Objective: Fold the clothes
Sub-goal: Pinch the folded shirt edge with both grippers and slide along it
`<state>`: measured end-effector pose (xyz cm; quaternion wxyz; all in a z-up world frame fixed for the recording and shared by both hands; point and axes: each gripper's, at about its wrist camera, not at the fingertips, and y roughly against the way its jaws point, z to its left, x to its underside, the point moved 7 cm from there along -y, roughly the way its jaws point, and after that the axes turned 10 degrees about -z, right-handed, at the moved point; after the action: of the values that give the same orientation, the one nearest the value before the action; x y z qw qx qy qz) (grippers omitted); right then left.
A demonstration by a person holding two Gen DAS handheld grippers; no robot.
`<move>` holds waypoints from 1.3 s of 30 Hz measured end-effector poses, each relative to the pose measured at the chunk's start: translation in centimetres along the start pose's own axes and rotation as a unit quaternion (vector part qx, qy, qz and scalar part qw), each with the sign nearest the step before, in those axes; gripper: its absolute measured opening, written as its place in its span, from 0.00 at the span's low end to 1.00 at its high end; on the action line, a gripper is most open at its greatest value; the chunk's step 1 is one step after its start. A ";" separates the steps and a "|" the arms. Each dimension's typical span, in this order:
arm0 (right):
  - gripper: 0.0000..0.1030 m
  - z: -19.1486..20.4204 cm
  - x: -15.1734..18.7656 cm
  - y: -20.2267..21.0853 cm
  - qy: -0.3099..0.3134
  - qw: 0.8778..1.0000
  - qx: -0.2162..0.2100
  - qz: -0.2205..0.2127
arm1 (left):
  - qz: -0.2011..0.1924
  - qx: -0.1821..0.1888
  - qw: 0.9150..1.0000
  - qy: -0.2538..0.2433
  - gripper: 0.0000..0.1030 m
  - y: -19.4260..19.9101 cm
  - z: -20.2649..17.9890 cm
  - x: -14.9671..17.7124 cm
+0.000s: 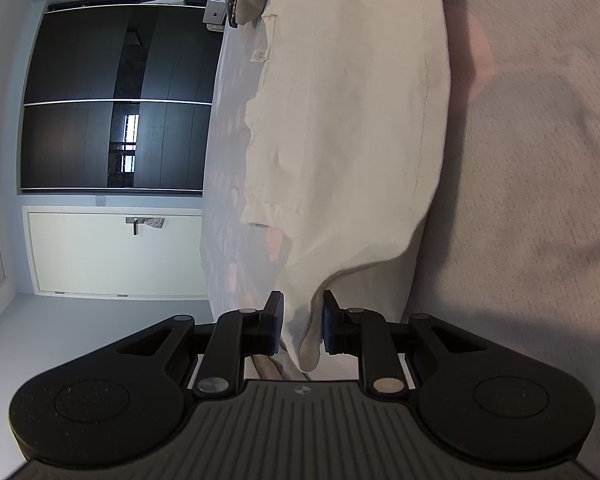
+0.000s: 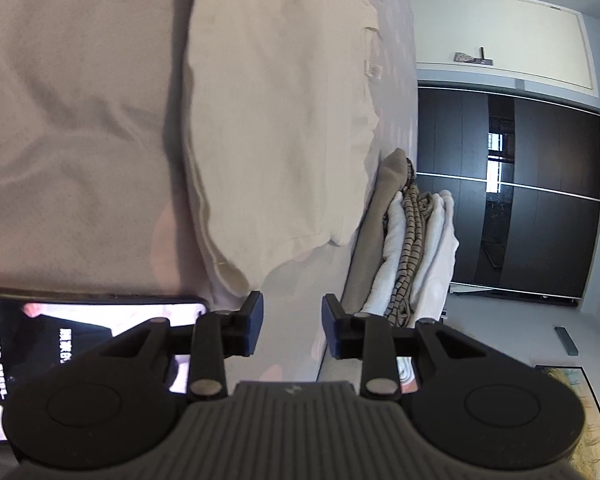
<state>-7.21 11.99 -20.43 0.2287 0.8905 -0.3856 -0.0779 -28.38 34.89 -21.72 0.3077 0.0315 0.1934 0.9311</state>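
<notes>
A cream garment (image 1: 352, 120) is hanging between the left gripper's (image 1: 303, 322) fingers, filling that gap. The gap between the right gripper's (image 2: 292, 326) fingers is standing clear. A clothes pile (image 2: 412, 248) and a phone (image 2: 80, 340) are crowding either side.

left tongs (image 1: 302, 322) and right tongs (image 2: 292, 326) both parted, fingers pinching nothing.

A cream garment (image 1: 352, 128) lies spread on the bed, one corner hanging.
</notes>
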 end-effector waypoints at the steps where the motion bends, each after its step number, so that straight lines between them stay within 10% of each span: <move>1: 0.34 0.2 0.0 -0.1 0.002 1.000 -0.004 0.001 | 0.000 0.000 1.000 0.001 0.18 0.0 0.0 0.0; 39: 0.26 3.7 -1.3 -0.7 0.107 0.993 -0.008 -0.048 | 0.004 0.013 1.000 -0.019 0.18 0.5 -1.3 0.2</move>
<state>-8.84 12.09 -24.10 0.2718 0.9094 -0.3149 0.0040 -29.03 34.13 -22.73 0.3075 0.0543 0.1995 0.9288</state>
